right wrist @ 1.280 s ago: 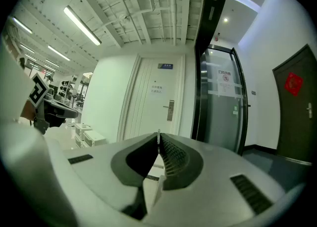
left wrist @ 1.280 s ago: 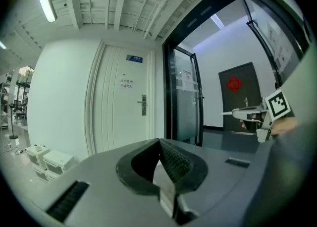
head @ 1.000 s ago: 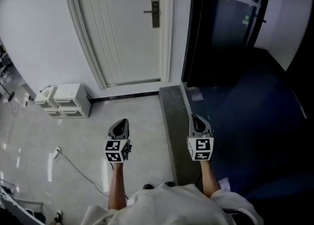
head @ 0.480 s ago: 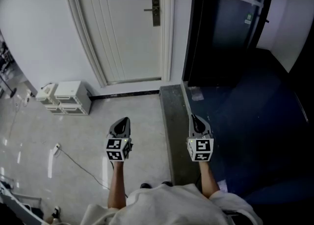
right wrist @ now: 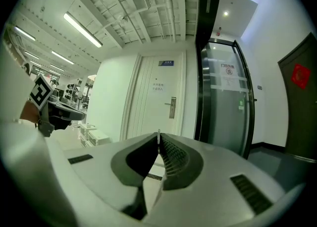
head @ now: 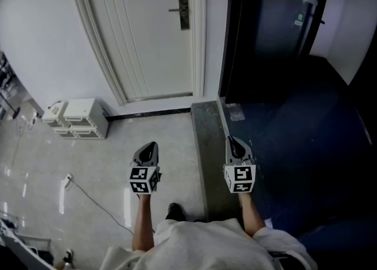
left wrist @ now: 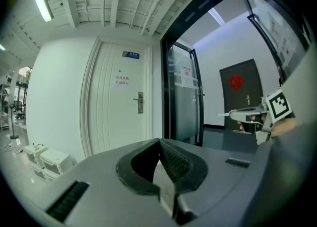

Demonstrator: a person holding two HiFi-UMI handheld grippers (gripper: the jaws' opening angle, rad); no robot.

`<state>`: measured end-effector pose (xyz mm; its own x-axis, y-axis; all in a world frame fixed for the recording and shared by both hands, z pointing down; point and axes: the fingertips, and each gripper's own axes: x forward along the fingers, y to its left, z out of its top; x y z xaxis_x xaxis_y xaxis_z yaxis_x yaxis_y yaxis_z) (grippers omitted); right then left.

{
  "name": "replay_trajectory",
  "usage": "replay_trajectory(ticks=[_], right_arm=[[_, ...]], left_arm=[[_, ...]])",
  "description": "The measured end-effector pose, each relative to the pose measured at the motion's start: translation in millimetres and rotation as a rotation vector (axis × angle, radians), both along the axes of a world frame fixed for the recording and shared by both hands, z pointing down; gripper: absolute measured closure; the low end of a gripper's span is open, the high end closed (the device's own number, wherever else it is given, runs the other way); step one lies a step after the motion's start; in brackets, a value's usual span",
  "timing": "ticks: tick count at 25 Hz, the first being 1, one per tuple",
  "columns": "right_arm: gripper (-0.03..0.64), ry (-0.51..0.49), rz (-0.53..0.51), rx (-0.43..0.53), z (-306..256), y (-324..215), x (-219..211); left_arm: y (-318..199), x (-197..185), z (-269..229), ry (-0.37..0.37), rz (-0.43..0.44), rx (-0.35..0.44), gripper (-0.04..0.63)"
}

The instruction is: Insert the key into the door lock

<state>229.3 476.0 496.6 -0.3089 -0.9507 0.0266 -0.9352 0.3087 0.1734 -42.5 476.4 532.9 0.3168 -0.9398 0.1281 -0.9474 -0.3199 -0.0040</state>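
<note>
The white door [head: 156,39] stands shut ahead, its metal lock plate and handle [head: 184,10] high in the head view. The same lock [left wrist: 140,102] shows in the left gripper view and, as the lock [right wrist: 172,107], in the right gripper view, still far off. My right gripper [head: 231,140] is held level over the threshold, shut on a thin key whose tip [right wrist: 158,133] pokes out between the fingertips. My left gripper [head: 152,144] hovers over the pale floor, shut with nothing in it.
A dark glass door [head: 271,27] and dark carpet lie right of the white door. A grey stone threshold strip [head: 206,127] runs between the floors. White drawer units [head: 82,118] stand by the left wall, and a cable [head: 94,201] trails across the floor.
Both grippers and the person have shifted forward toward the door. One shoe has stepped further ahead below the grippers. Both jaws stay shut.
</note>
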Motion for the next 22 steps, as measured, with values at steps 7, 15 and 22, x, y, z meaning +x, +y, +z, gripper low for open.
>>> replay_trajectory(ticks=[7, 15, 22], right_arm=[[0.588, 0.013, -0.008, -0.009, 0, -57, -13], [0.586, 0.026, 0.014, -0.021, -3, -162, -39], [0.588, 0.041, 0.015, 0.003, -36, -277, -95]], left_arm=[[-58, -7, 2, 0.005, 0.009, -0.010, 0.578], [-170, -25, 0, 0.006, 0.056, -0.018, 0.578], [-286, -70, -21, 0.021, 0.078, -0.022, 0.578]])
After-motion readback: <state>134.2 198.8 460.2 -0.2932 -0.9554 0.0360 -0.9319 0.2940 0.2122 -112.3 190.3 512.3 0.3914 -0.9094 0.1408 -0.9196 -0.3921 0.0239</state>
